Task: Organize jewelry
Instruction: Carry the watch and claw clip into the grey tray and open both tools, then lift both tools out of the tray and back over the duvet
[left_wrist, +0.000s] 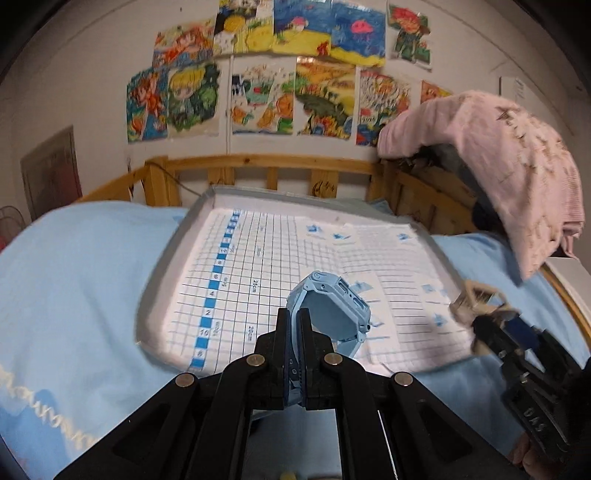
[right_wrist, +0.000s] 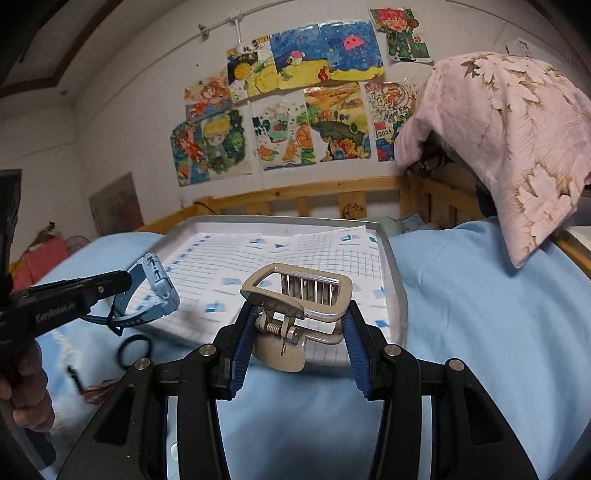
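Only right wrist view: dark hair tie (right_wrist: 135, 350) on blue bedsheet (right_wrist: 480, 314).

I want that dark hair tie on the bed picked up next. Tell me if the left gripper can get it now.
Probably not yet: the left gripper is shut on the blue watch, so nothing can take the hair tie, though it lies uncovered.

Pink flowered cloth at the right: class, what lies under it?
Under the pink flowered cloth, only a wooden bed rail and dark, unclear shapes at its lower edge show. Whatever it drapes over is covered.
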